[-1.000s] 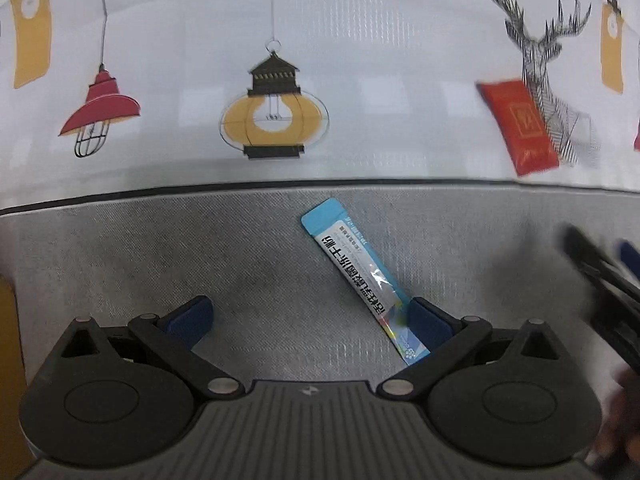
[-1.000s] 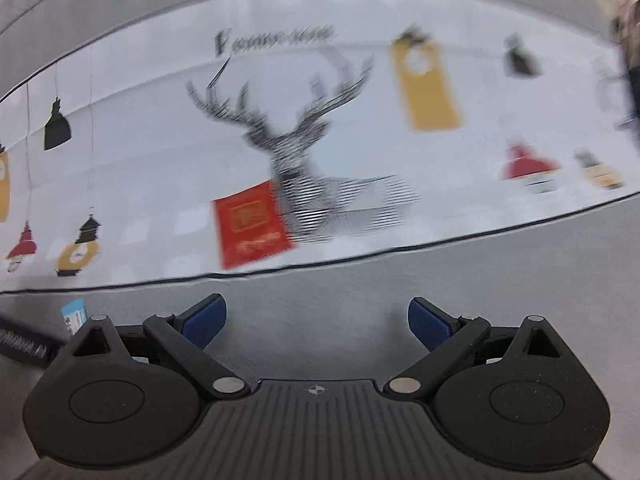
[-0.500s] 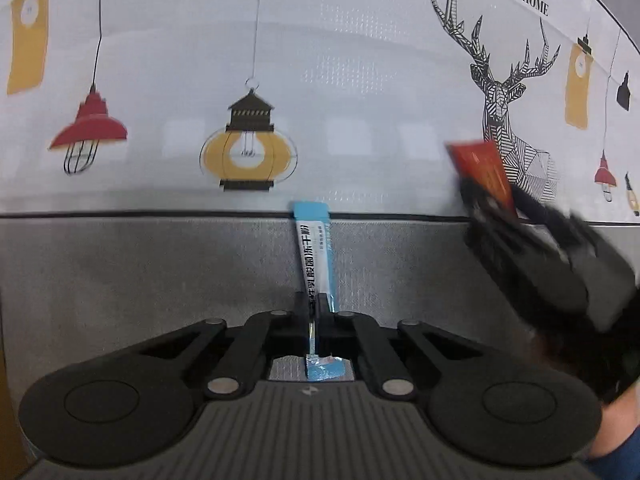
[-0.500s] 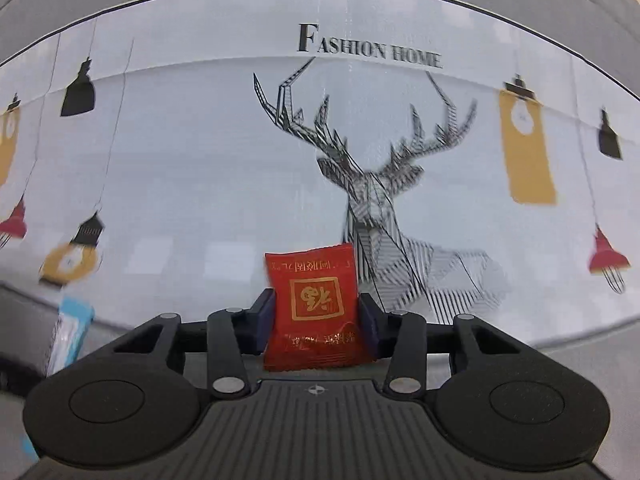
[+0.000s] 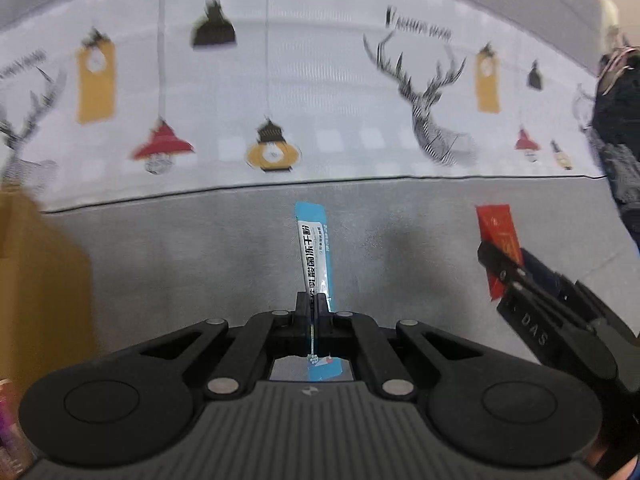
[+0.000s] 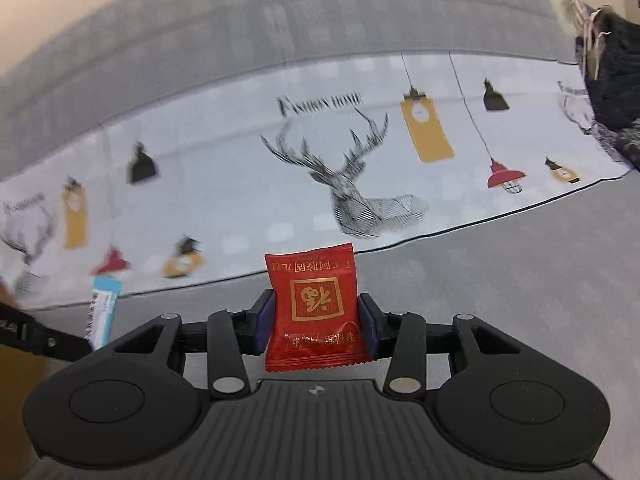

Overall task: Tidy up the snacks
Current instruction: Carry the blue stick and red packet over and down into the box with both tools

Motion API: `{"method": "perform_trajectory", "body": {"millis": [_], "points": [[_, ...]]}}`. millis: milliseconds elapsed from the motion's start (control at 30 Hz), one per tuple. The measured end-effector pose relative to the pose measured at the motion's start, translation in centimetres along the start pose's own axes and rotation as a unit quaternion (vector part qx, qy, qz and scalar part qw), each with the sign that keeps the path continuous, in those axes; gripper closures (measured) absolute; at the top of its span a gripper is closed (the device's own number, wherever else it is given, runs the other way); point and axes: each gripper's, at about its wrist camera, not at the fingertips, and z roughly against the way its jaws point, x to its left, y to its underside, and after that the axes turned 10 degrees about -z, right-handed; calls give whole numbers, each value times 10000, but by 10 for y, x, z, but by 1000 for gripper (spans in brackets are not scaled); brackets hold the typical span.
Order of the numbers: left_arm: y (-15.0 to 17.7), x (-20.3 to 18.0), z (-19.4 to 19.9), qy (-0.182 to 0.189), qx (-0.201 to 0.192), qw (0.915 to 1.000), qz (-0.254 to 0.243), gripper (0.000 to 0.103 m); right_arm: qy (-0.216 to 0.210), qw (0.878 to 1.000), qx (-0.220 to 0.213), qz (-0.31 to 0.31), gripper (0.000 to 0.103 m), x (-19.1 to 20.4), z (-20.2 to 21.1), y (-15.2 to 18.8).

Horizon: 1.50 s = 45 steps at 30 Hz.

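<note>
My left gripper (image 5: 313,304) is shut on a long blue stick sachet (image 5: 314,256) and holds it above the grey cloth, its top end pointing away. My right gripper (image 6: 316,312) is shut on a red square snack packet (image 6: 313,304) with gold print, also lifted. In the left wrist view the right gripper (image 5: 508,276) shows at the right with the red packet (image 5: 498,228). In the right wrist view the blue sachet (image 6: 102,308) shows at the far left.
A white cloth (image 5: 320,100) printed with lamps and deer covers the far part of the grey surface (image 5: 200,260). A brown cardboard box (image 5: 36,280) stands at the left. A dark bundle (image 6: 612,80) lies at the far right.
Both grippers closed on their packets about half a second ago and have since lifted and pulled back from the printed cloth. The brown box has come into the left view.
</note>
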Motion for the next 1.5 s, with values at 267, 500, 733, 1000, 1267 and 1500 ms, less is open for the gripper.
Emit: {"method": "perform_trajectory", "body": {"millis": [267, 500, 733, 1000, 1267, 1500], "points": [[55, 33, 123, -289, -348, 9990, -49, 102, -645, 9976, -157, -193, 57, 64, 123, 18], [116, 75, 216, -503, -627, 9967, 117, 102, -1255, 9920, 32, 120, 57, 129, 213, 52], [190, 115, 282, -790, -673, 9941, 317, 102, -1603, 9853, 275, 524, 57, 184, 282, 94], [267, 156, 326, -943, -673, 9911, 661, 102, -1893, 9743, 538, 1098, 57, 235, 332, 144], [297, 185, 340, -966, -707, 9886, 911, 102, -1873, 9696, 548, 1473, 57, 259, 345, 156], [296, 199, 334, -936, -682, 9891, 907, 102, -1767, 9691, 638, 1595, 57, 270, 340, 158]]}}
